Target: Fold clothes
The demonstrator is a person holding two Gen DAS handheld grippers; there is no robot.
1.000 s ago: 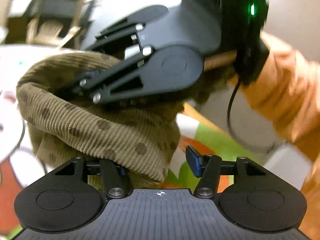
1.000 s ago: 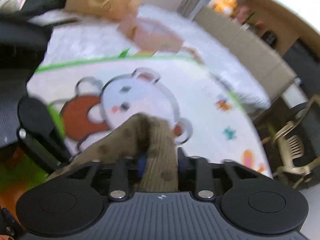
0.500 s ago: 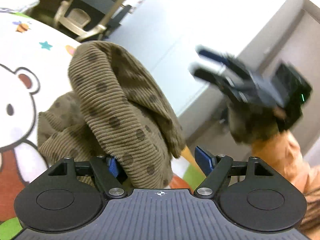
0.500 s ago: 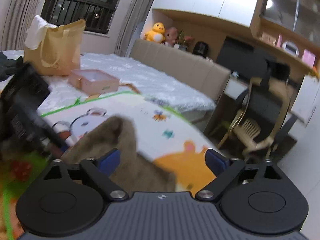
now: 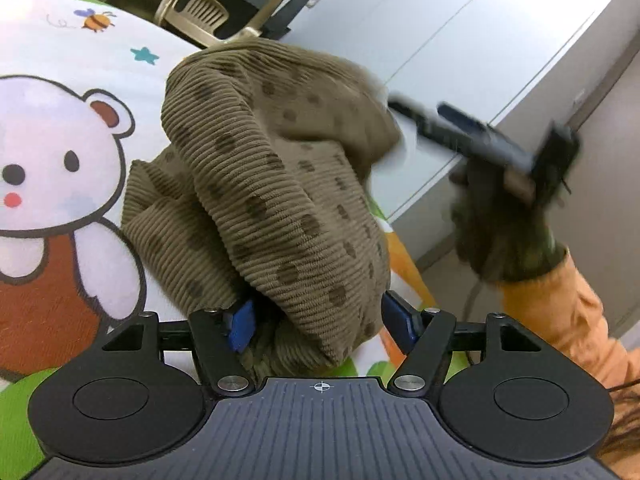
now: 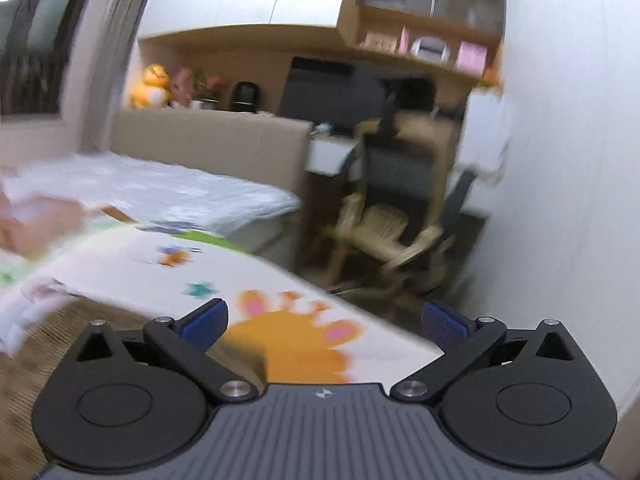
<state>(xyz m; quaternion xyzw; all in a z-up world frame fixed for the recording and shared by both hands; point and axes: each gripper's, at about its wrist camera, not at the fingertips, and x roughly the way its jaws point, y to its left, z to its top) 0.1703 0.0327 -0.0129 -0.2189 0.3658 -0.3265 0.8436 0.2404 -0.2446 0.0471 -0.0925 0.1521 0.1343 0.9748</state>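
Hanging corduroy garment (image 5: 280, 200) beside mat edge (image 5: 404, 256)

The garment (image 5: 276, 200) is olive-brown ribbed corduroy with darker dots. It sits bunched in a rounded heap, its folds draping from twelve o'clock down to six.
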